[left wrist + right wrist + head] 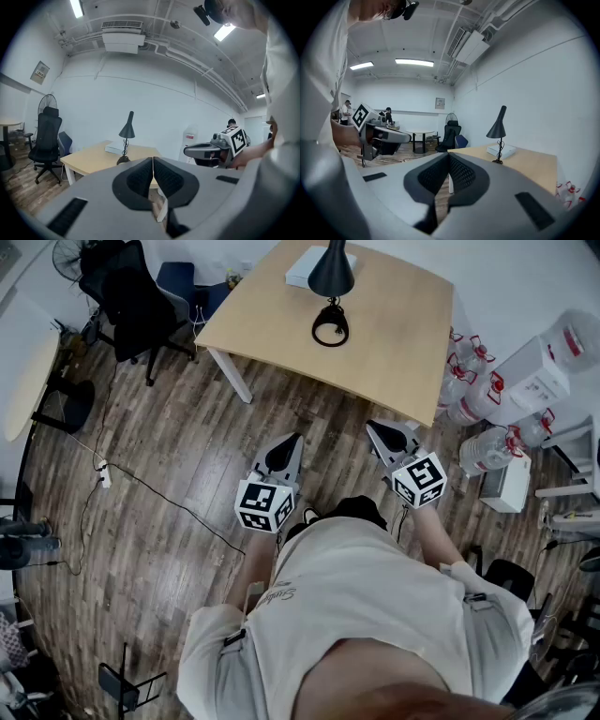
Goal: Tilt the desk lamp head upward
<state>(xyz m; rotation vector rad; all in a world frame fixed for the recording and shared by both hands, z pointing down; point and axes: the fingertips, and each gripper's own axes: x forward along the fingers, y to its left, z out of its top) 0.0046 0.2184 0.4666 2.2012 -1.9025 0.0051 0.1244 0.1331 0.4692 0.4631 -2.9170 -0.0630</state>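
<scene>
Left gripper view, not head: left tool (153,160) closed.

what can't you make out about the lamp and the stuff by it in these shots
Lamp: head view, the top edge cuts off its tip, and the shade hides its joint.
Lamp joint: both gripper views, too small and far to tell.
Box: head view, the shade hides its right part; any print is too small.
Table: head view, the top edge cuts off part of its far side.
</scene>
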